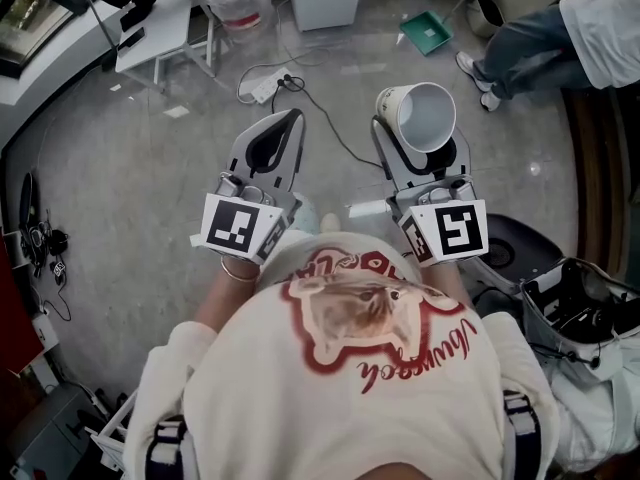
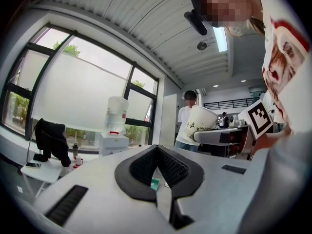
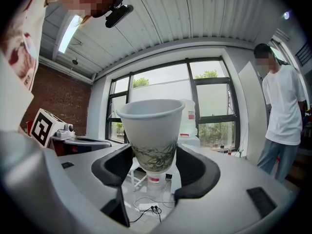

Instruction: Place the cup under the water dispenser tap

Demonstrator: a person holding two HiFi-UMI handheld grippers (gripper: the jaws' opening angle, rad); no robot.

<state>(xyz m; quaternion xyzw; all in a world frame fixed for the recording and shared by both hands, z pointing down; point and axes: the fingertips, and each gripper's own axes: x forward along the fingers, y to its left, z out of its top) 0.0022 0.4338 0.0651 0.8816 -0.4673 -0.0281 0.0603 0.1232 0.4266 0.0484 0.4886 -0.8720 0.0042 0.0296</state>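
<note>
My cup point(image 3: 152, 130) is white paper with green bamboo printed round its lower half. It stands upright, mouth up, clamped by its narrow lower part between the jaws of my right gripper point(image 3: 155, 165). The water dispenser point(image 2: 113, 141), white with a clear bottle on top, stands by the window, well apart from the cup. I cannot make out its tap.

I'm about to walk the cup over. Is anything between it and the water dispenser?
Nothing visible at cup height. The cup, in the right gripper, faces the water dispenser; low down, a water jug stands and a power strip lies on the floor along the way.
</note>
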